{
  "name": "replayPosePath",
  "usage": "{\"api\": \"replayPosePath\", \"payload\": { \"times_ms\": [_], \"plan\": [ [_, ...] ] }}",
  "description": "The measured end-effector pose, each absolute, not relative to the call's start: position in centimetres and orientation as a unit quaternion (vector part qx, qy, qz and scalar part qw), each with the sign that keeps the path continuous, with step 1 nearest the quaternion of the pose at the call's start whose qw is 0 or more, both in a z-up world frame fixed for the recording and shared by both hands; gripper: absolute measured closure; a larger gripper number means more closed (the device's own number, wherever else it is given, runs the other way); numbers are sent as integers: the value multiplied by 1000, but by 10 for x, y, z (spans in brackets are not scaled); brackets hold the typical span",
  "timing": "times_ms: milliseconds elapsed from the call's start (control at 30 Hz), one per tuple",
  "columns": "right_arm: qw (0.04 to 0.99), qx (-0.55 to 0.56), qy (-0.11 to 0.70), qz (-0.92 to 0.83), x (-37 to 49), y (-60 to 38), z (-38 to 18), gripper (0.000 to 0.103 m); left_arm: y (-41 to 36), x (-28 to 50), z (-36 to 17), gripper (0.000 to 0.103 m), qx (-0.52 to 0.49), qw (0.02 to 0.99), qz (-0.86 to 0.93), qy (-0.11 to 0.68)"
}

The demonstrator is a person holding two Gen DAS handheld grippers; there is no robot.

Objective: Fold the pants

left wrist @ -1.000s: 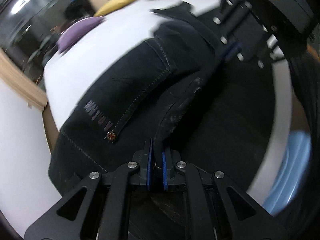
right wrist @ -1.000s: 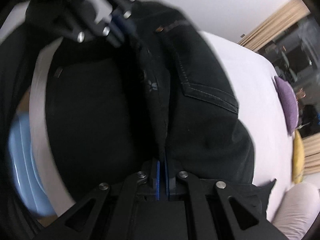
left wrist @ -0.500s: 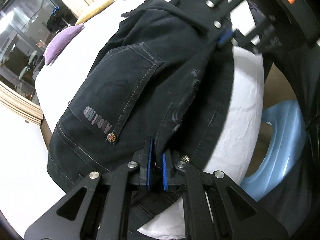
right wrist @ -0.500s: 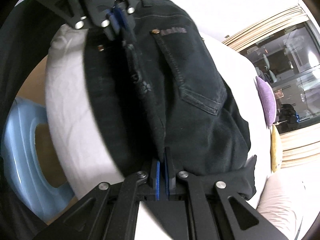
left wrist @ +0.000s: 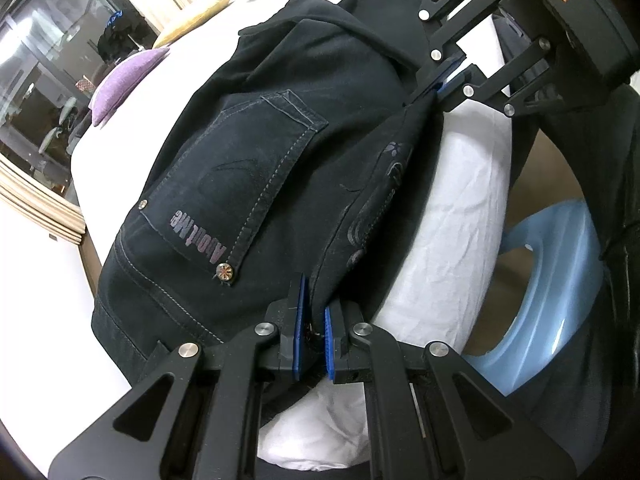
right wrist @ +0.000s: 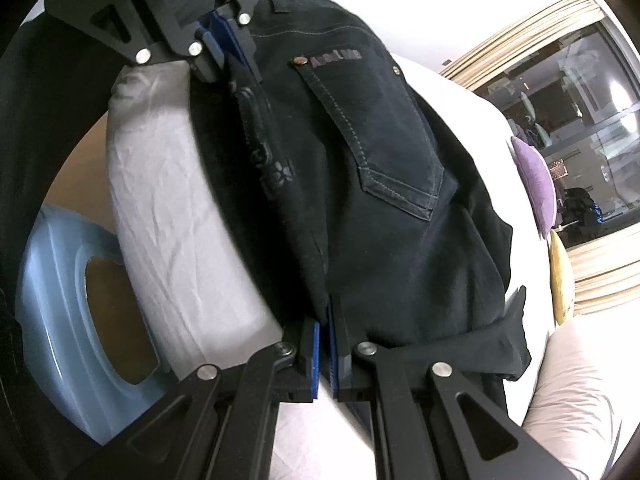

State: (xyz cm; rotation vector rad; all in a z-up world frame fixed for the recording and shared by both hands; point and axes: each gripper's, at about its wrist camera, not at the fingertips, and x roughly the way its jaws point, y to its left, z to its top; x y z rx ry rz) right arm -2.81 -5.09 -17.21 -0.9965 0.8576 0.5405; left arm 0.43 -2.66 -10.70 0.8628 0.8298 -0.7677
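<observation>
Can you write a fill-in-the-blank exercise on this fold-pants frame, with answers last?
1. Both grippers are shut on the edge of the ____ pants.
2. The lettering on the back pocket reads About____.
3. The cushion beside the yellow one is ____.
4. The plastic stool beside the bed is light ____.

Answers: black; Me; purple; blue

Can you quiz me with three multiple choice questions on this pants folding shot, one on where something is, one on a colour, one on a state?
1. Where does the purple cushion lie?
A. on the white bed beyond the pants
B. on the blue stool
C. on top of the pants

2. What colour are the pants?
A. red
B. black
C. beige

3. How is the left gripper?
A. wide open, holding nothing
B. out of sight
C. shut on the pants

Key: A, it lies on the sheet past the denim; B, the fabric is black with pale stitching; C, cloth sits pinched between its blue pads.
</observation>
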Motion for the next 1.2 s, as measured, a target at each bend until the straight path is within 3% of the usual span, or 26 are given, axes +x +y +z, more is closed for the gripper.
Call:
{"api": "replayPosePath", "payload": {
  "times_ms": [200,400,667,767,867,967,1033,1100,1200],
  "plan": [
    [757,-458,395,246,-30,-45,-183,96,-26,11,-110,94,403,746,-354,394],
    [770,-438,394,245,-28,-47,-188,96,-15,18,-86,74,348,738,-367,447],
    [782,-428,389,231,-28,-43,-193,96,-12,49,-30,74,239,789,-361,435],
    [795,-405,392,225,-27,-45,-193,95,-40,74,-42,74,210,808,-341,432],
    [814,-367,393,219,-26,-52,-190,95,-62,101,-97,74,204,794,-296,491],
    [837,-297,412,205,-21,-70,-181,75,-54,113,-119,73,133,810,-280,498],
    [848,-211,437,214,-15,-94,-166,35,-52,115,-116,73,107,814,-267,504],
    [862,-134,439,214,-8,-118,-148,28,-59,112,-117,73,125,818,-258,498],
    [886,-42,433,160,26,-162,-115,27,-65,114,-119,73,128,820,-253,498]
  ]
}}
